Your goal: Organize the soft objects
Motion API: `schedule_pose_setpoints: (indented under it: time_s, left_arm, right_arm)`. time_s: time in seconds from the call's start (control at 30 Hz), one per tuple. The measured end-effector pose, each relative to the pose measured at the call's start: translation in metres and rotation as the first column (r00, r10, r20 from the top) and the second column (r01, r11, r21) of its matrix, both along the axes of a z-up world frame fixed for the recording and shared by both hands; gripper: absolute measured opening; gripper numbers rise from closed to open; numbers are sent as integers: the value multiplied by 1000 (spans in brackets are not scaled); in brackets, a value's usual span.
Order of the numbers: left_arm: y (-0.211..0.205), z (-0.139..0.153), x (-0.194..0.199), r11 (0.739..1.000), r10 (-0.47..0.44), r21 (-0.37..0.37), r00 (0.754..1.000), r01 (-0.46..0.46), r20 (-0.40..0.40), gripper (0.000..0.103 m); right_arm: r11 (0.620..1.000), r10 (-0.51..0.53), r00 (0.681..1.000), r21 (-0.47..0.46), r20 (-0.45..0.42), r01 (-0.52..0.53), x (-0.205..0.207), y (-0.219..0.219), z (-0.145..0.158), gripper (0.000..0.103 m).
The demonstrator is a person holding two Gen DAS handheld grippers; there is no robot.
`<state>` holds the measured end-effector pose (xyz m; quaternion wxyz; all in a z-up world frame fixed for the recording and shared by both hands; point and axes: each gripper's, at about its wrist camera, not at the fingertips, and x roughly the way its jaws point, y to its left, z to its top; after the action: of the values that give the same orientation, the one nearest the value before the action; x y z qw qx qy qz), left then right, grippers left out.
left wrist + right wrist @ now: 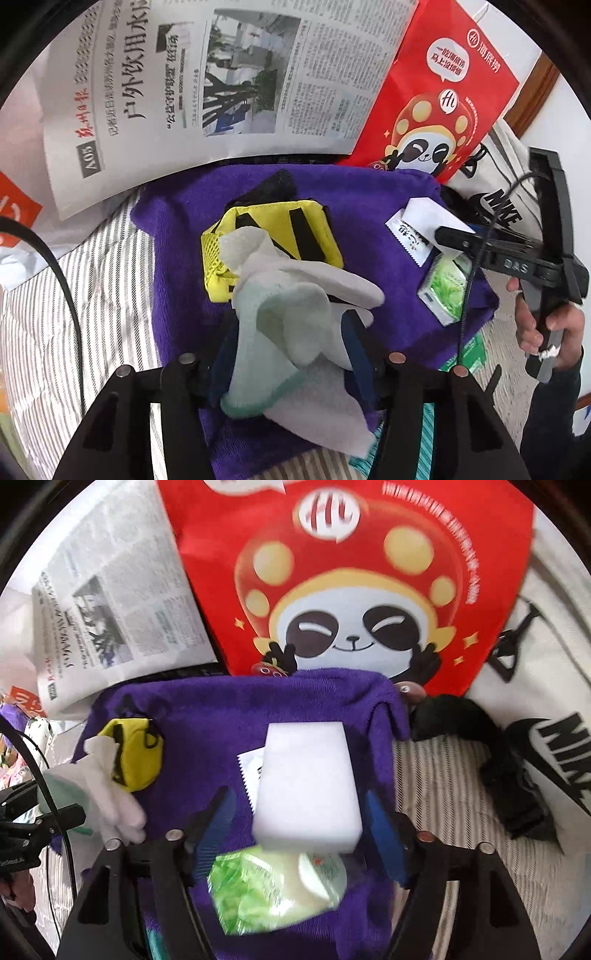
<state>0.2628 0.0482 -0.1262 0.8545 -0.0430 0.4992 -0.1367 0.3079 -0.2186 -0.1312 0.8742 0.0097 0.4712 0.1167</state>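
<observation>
A purple towel (369, 221) (221, 716) lies spread on striped bedding. On it sit a yellow pouch (273, 236) (136, 753), a white sachet (406, 236) and a green tissue packet (447, 291) (266, 890). My left gripper (290, 347) stands open over the towel, and a white cloth with green trim (288, 314) (107, 801) lies loose between its blue pads, draped against the pouch. My right gripper (299, 823) is open too. A white sponge block (310, 775) (424, 218), blurred, sits between its pads with a gap on each side, above the tissue packet.
A newspaper (221, 74) and a red panda bag (443, 92) (351, 590) lie beyond the towel. A white Nike bag (554, 738) and a black strap (517, 775) are to the right. A hand (546, 328) holds the right gripper. Striped bedding (92, 295) lies to the left.
</observation>
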Motion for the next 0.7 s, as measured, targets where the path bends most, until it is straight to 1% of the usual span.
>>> schedule_pose_setpoints:
  time_s: [0.1,0.2,0.27,0.33,0.4,0.53,0.7]
  left_arm:
    - [3,11,-9,1000,12,1,1000,-13,13,56]
    - [8,23,-19,1000,28,5,999,-29,30,60]
    - [11,30,-28,999,34,3,999,-34,41,60]
    - [12,35,-39,999,38,2,998,-38,54,60]
    - [10,38,-54,1000,28,-2,998,-28,62,60]
    - [3,28,-77,1000,5,11,999,-5,50,60]
    - [-17,4,-101,1000,-22,-4,1000,23,8,60]
  right_arm:
    - [1000,-6,1000,17,21,5,-20,-5,16,73]
    - [1000,-3,999,32,41,2,-42,-7,31,73]
    - [999,1,998,36,57,-3,-63,-3,39,73]
    - [999,5,998,47,70,-8,-79,-7,44,73]
    - [998,14,997,52,71,-18,-98,-6,41,74]
    - [999,20,998,49,65,-23,-127,0,31,74]
    - [999,-7,999,46,40,5,-165,-14,17,74]
